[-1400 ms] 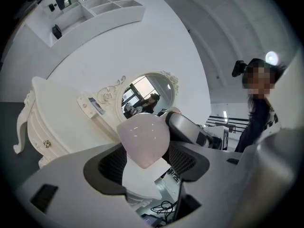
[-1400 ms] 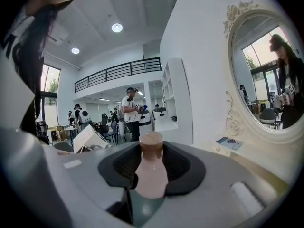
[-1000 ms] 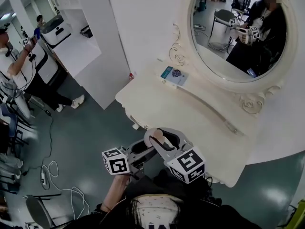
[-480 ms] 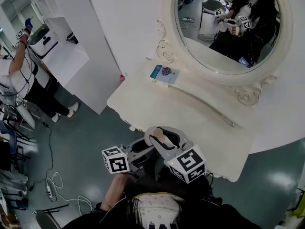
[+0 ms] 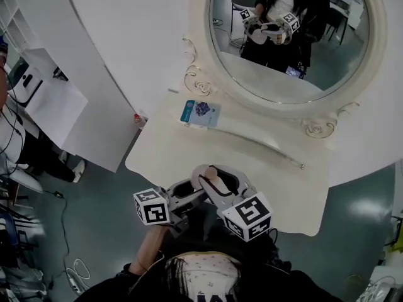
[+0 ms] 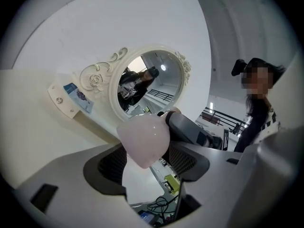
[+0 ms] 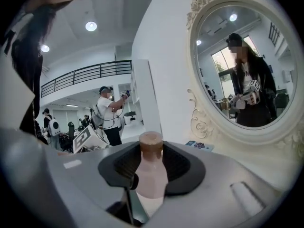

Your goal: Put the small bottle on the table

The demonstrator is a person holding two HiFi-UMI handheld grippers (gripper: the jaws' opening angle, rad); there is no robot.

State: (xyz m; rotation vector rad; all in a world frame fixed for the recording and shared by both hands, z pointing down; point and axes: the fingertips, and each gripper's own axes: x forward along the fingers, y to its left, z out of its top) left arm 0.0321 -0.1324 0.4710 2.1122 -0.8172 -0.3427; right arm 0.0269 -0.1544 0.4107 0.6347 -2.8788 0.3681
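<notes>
Left gripper and right gripper, jaws part-open, both clamp small bottle (pink, capped) by desk's near edge, prob. steadying it.

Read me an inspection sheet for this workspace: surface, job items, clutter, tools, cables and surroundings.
Surface: white dressing table, mostly bare.
Job's things: small bottle, pink with a brown cap, held at the table's near edge, not yet set down.
Clutter: blue-and-white card lying near the mirror; small red thing by the table's left end, too small to tell.
Tools: right tool clamped on the bottle; left tool around its base, apparently gripping too.
Cables: cable on the floor, left.
Surroundings: oval mirror; white partition; another person at far left.
</notes>
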